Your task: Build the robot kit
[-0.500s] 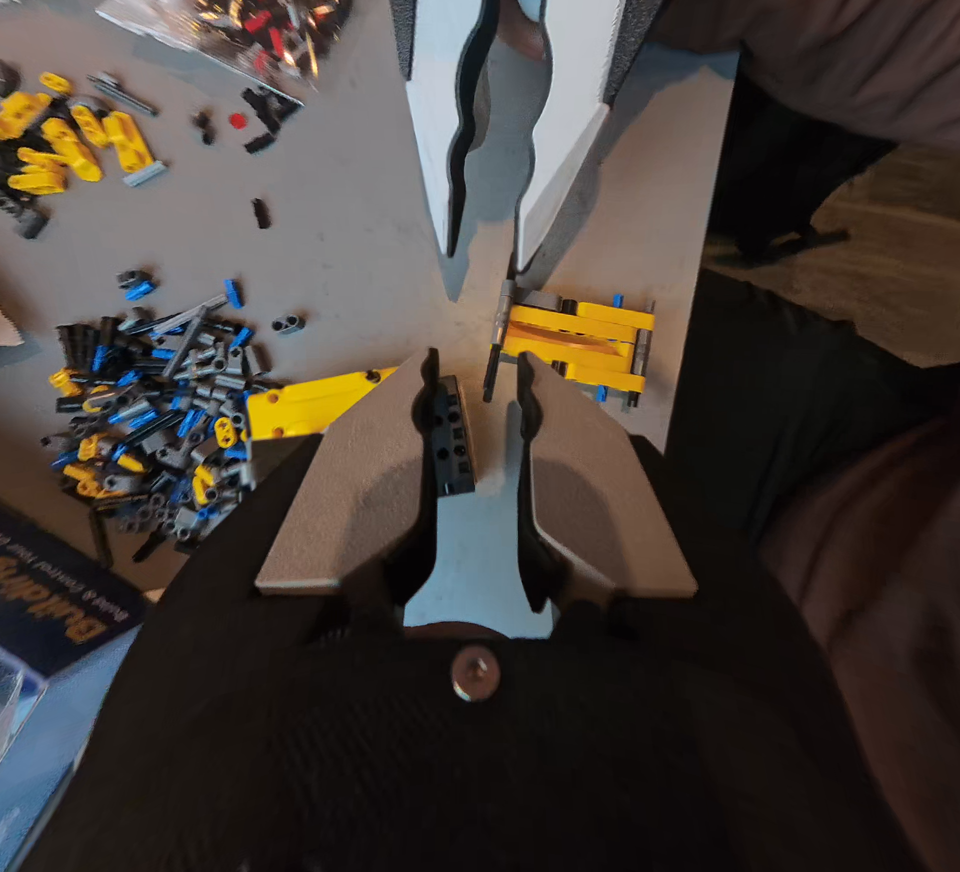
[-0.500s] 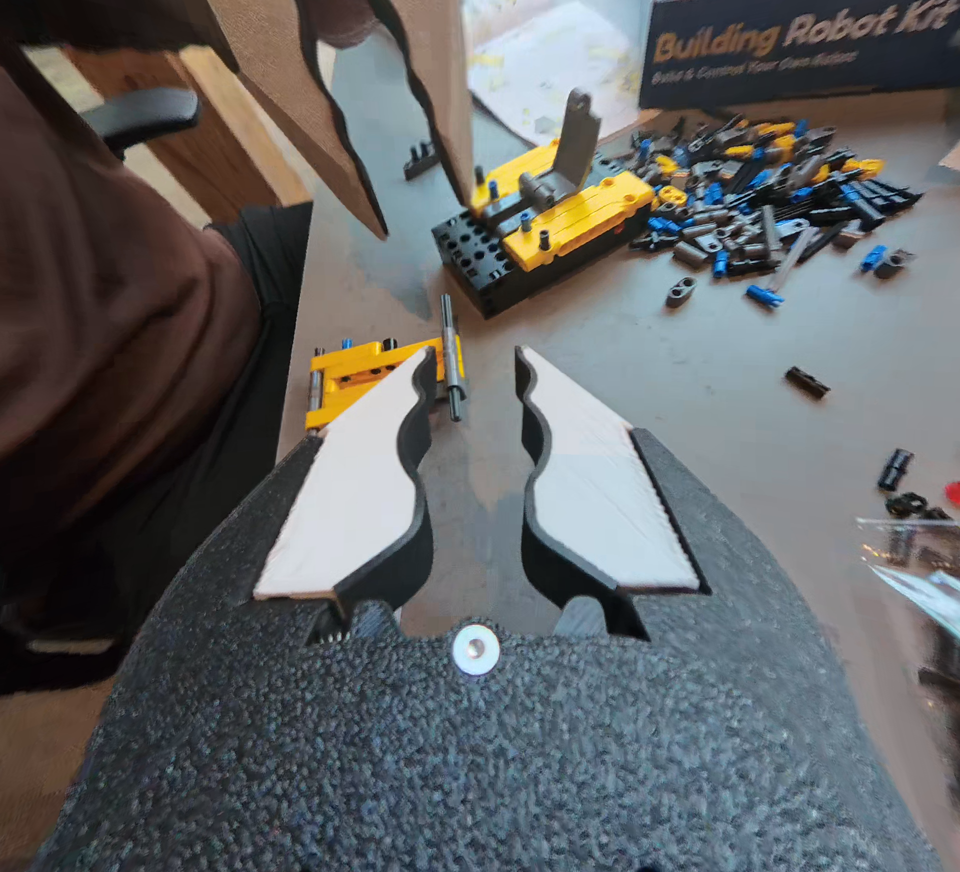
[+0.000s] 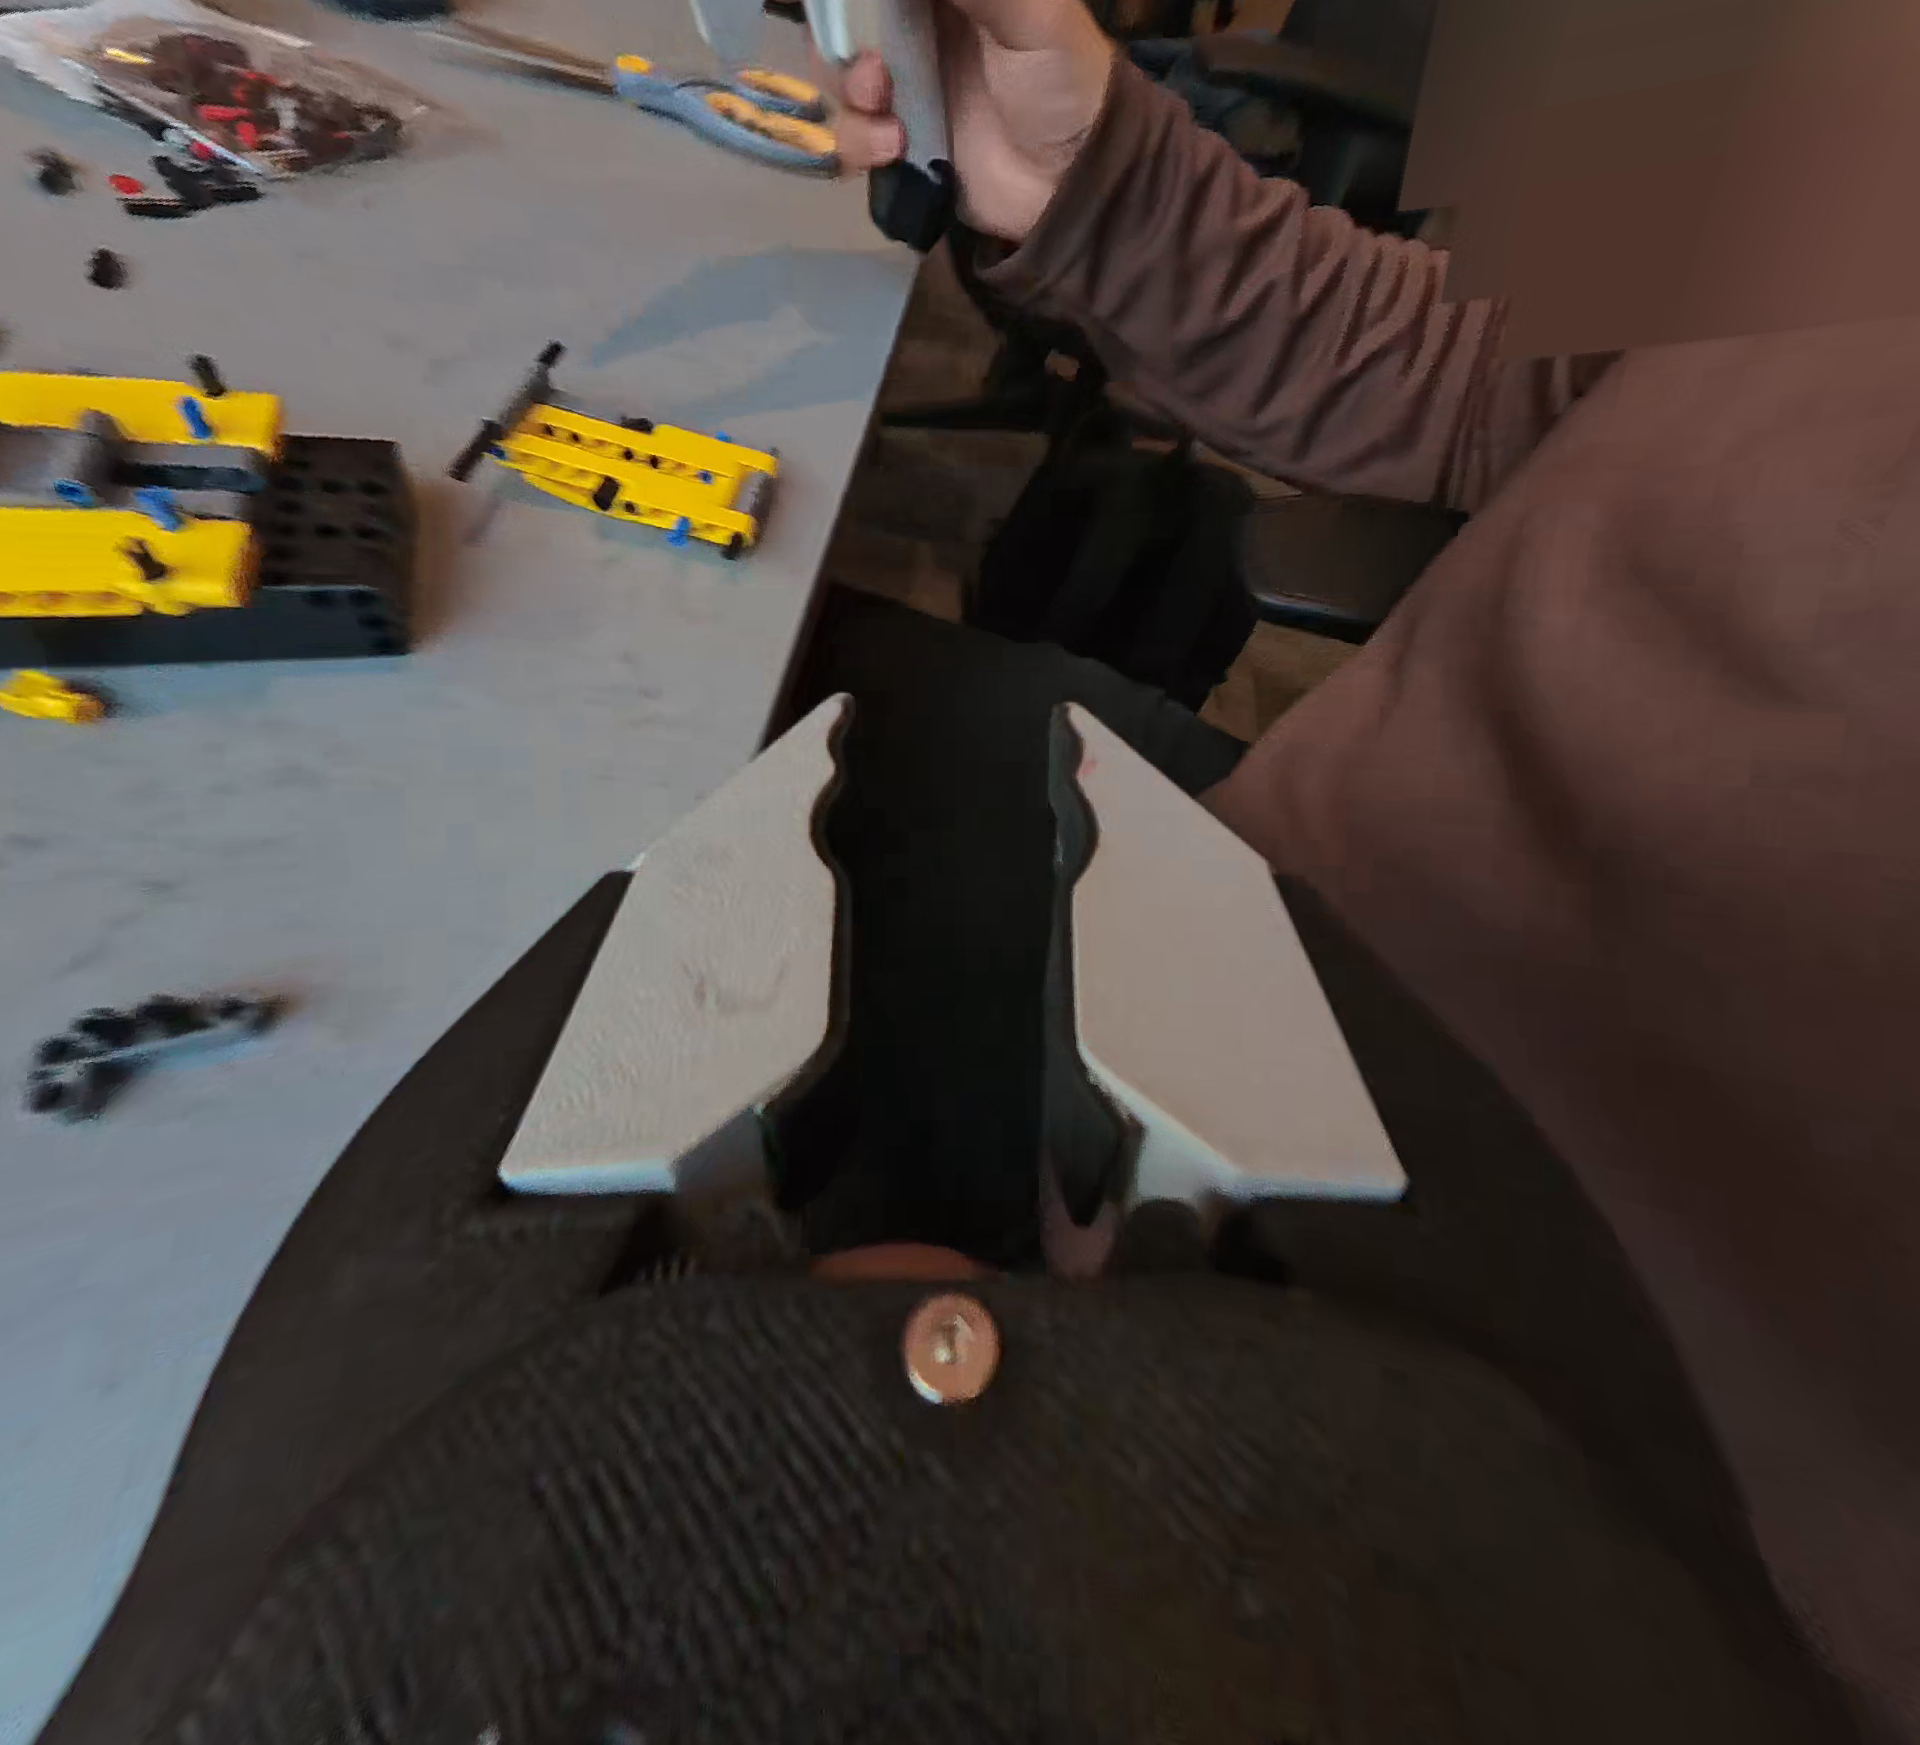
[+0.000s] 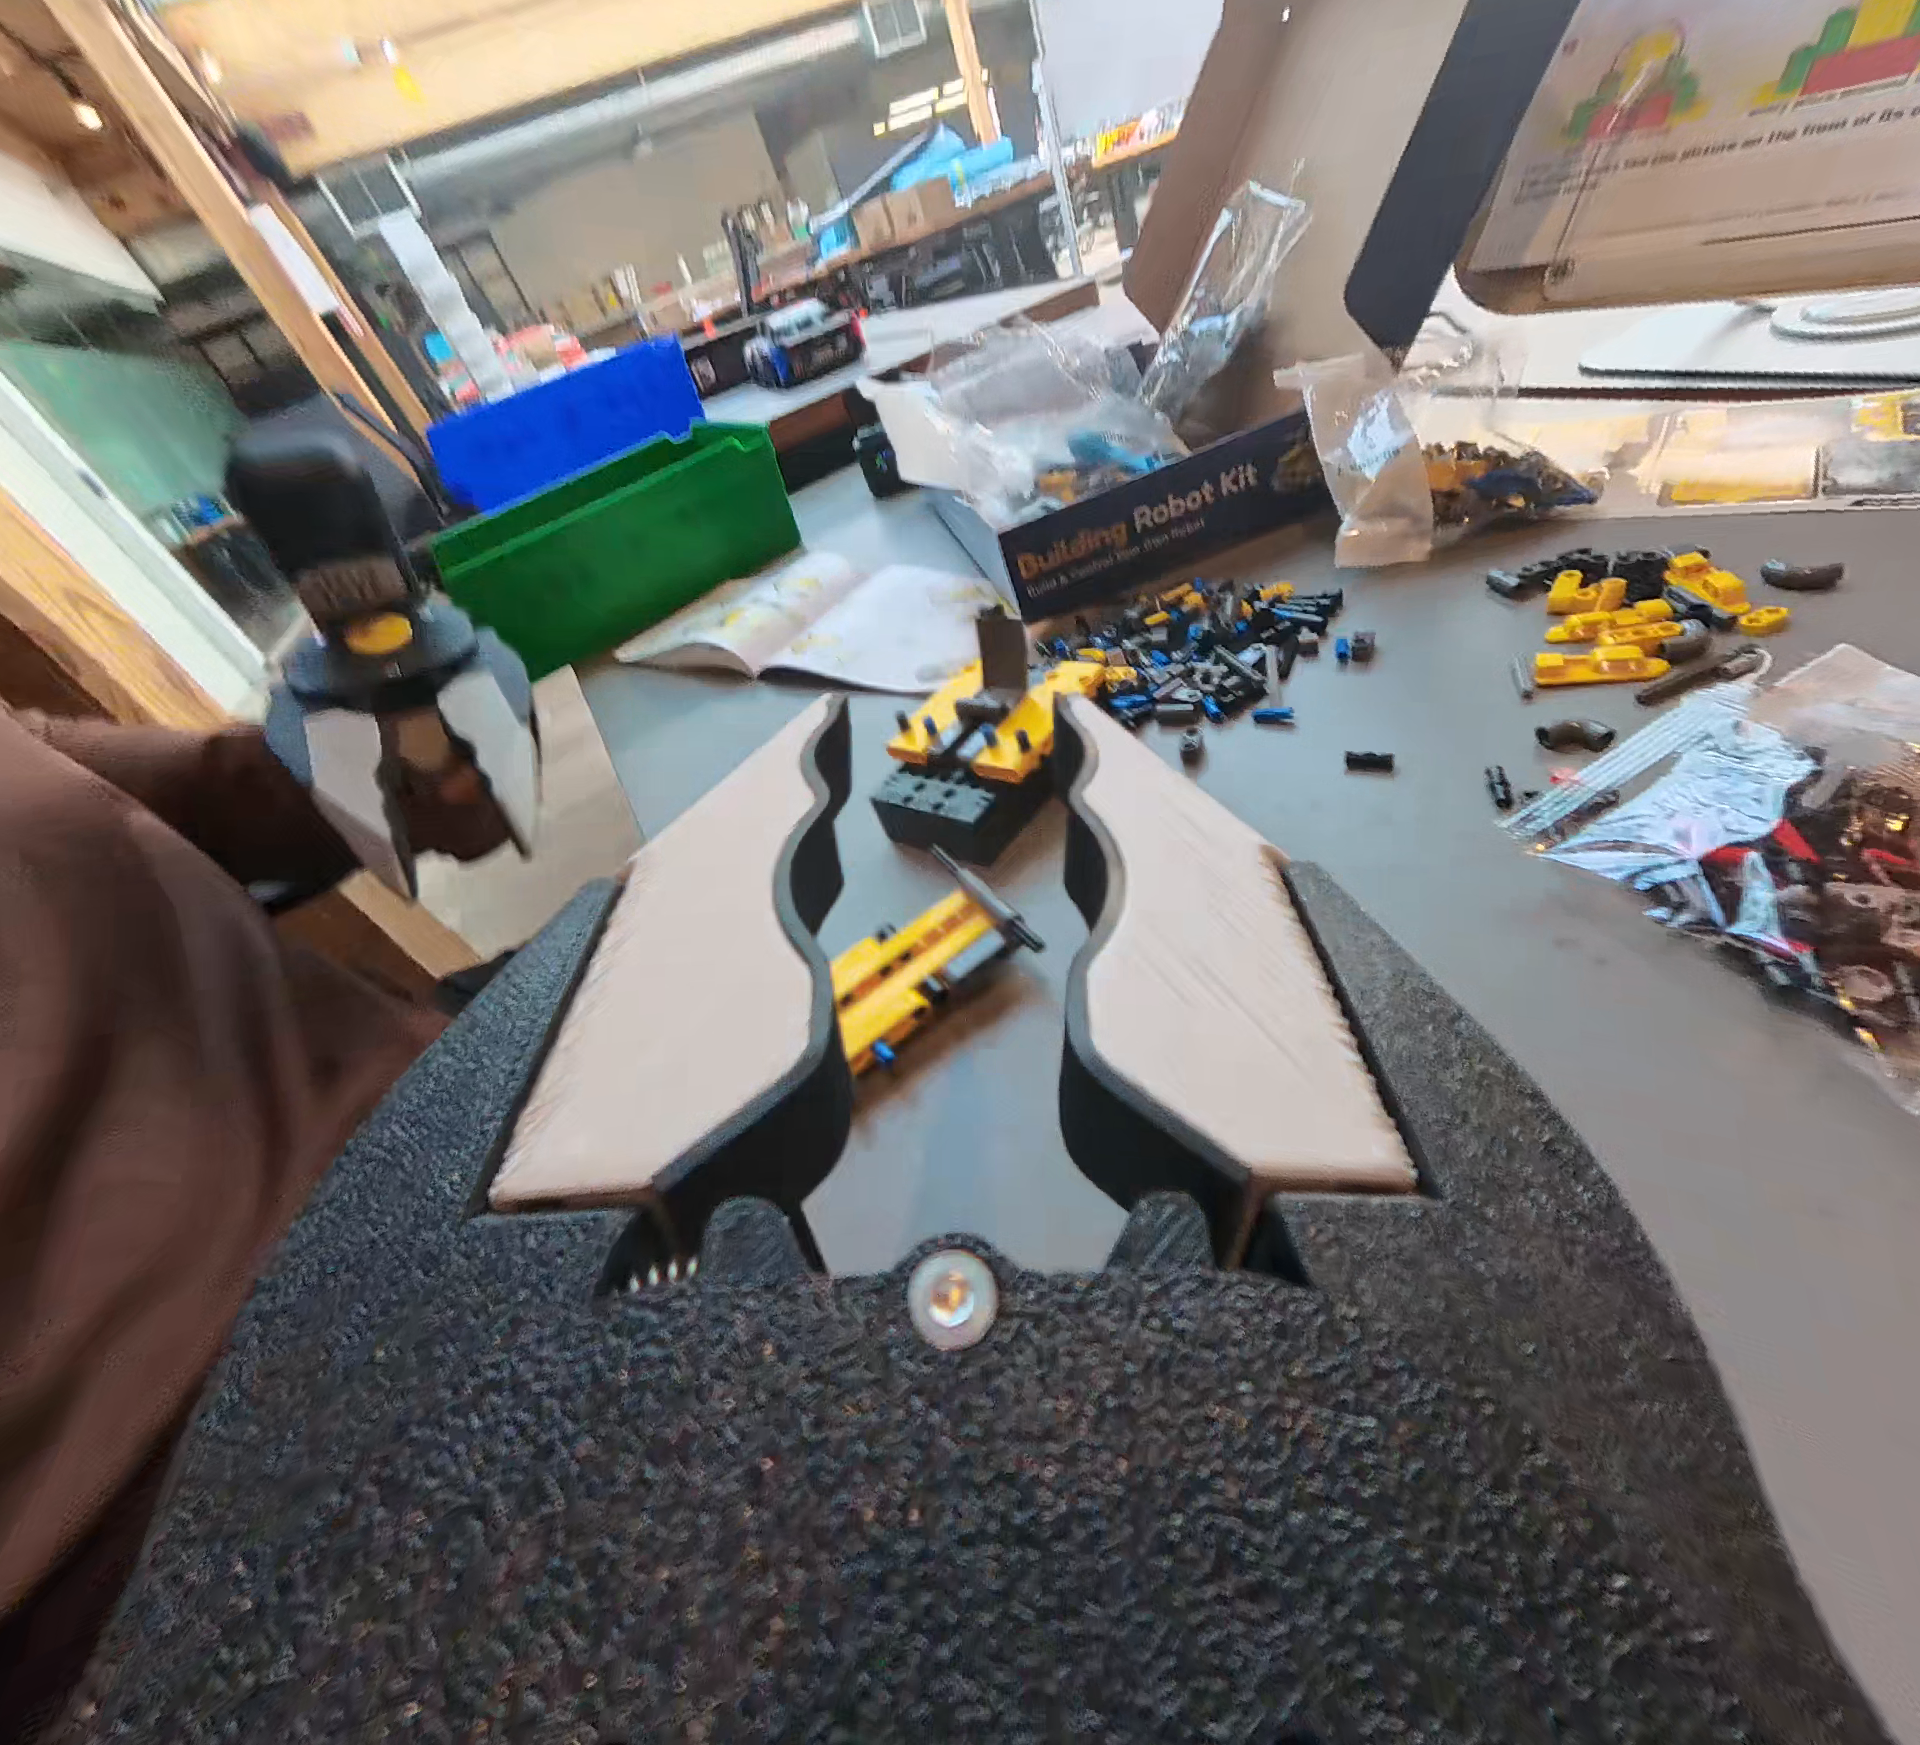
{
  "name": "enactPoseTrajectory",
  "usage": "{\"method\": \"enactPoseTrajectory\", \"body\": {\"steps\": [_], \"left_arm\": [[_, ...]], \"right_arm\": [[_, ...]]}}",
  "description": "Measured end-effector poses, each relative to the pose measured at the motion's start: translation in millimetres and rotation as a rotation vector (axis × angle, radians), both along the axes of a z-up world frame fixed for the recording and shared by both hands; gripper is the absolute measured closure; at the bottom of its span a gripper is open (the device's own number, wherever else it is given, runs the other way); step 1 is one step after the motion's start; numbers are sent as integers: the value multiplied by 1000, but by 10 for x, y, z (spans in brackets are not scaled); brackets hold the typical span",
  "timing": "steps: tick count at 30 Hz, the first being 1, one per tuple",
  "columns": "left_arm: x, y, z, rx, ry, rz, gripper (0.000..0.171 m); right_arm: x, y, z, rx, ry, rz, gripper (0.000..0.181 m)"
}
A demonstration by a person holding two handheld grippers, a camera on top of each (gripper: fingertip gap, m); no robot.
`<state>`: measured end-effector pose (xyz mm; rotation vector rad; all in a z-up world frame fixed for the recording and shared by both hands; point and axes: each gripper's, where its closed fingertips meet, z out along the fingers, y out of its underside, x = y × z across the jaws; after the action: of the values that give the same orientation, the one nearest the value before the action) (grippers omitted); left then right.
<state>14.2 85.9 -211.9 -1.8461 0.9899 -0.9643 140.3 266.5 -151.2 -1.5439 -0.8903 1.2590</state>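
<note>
- Left gripper (image 3: pixel 951 729): jaws spread wide, nothing between them. It hangs just past the edge of the grey table (image 3: pixel 436 864), pointing at dark legwear and a brown sleeve (image 3: pixel 1247 313), touching none of the parts.
- Right gripper (image 4: pixel 951 729): also wide open and empty, up in the air above the table and clear of everything.
- From the right wrist view, the small yellow beam assembly (image 4: pixel 914 968) with a black axle sticking out shows in the gap between the fingers, but it just lies flat on the table below them. In the left wrist view it sits near the table edge.
- A little farther on is the bigger build: black base with yellow beams on top (image 4: pixel 977 760) and a grey piece standing upright on it. Close to the small assembly, not touching as far as I can tell.
- Beyond that, a loose pile of black, blue and grey pins and connectors (image 4: pixel 1195 646), then a bunch of yellow pieces (image 4: pixel 1631 615) off to the right.
- Clear bag of black and red parts (image 4: pixel 1787 864) at the right edge of the table.
- At the back: open instruction booklet (image 4: pixel 831 625), dark kit box (image 4: pixel 1153 521), green bin (image 4: pixel 623 542) with a blue bin (image 4: pixel 561 417) behind it.
- A hand (image 3: pixel 997 85) grips the right gripper's handle in the left wrist view. Both views are pretty blurry.
</note>
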Motion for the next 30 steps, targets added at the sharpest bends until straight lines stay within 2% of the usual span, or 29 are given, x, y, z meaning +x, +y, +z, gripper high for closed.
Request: {"method": "enactPoseTrajectory", "body": {"steps": [4,7,10,13,17,20,23,25,27,30], "left_arm": [[100,-311,-250,57,-43,-22,139],[95,-400,-443,91,-51,22,142],[50,-495,-515,54,-122,56,145],[44,-547,-485,69,-81,25,145],[-38,-476,-634,105,27,59,145],[-23,-509,-646,70,11,45,145],[-31,-529,-662,116,45,20,145],[-64,-568,-736,197,88,-22,149],[-89,-490,-784,240,124,0,150],[-82,-488,-853,120,62,39,147]], "right_arm": [[-88,-107,158,-37,54,-114,138],[-258,-243,165,-135,98,-156,149],[-462,-511,110,-219,135,-184,144],[-627,-810,82,-123,101,-255,144],[-921,-1142,-83,7,92,-350,149],[-1286,-1359,-169,107,-5,-225,150],[-1498,-1374,-336,316,-190,-177,151],[-1501,-1311,-475,402,-294,-207,153],[-1427,-1226,-564,400,-321,-263,153],[-1362,-1264,-681,331,-329,-255,147]]}}
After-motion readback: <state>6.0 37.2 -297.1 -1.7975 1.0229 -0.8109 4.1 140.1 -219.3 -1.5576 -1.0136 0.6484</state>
